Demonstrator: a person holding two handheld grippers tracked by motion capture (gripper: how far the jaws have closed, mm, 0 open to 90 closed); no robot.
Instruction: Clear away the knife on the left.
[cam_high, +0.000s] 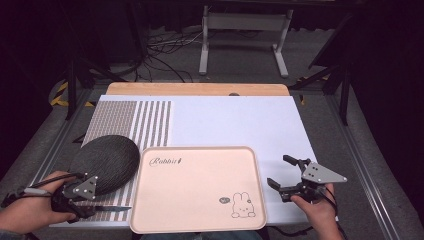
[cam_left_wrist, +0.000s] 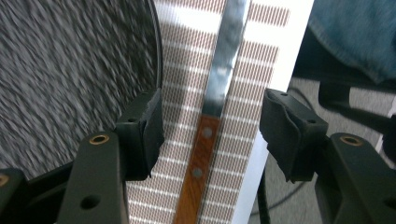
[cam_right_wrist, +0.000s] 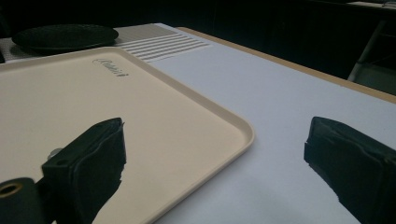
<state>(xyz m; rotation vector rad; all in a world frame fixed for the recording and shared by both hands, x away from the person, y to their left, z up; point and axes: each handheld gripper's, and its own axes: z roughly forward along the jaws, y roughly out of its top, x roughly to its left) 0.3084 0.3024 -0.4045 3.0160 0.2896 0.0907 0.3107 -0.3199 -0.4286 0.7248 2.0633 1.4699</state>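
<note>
Your left claw (cam_left_wrist: 212, 135) sits right over the knife (cam_left_wrist: 210, 140), which lies flat on the striped mat (cam_left_wrist: 187, 56) at the near left edge of the table (cam_high: 235, 120), just beside the dark oval plate (cam_high: 105, 162). The wooden handle runs up between the jaws, with the blade pointing away toward the tray (cam_high: 197, 220). The jaws stand about half open, straddling the handle with a gap on either side, so nothing is gripped yet. This looks like the pick-up step, claw lined up but not on.

Next, I'd say, you want to squeeze evenly on the wooden handle near the rivets, not on the blade, and keep the claw low so the pads catch the thin handle rather than slide over it.

Your left hand (cam_high: 30, 207) lies low at the near left corner, the claw pointing across toward the tray. Your right claw (cam_high: 287, 175) is well apart on the other side, jaws wide open and empty, hovering over the bare white surface just beside the tray's right rim. Right hand (cam_high: 317, 207) low, near the table's edge.
</note>
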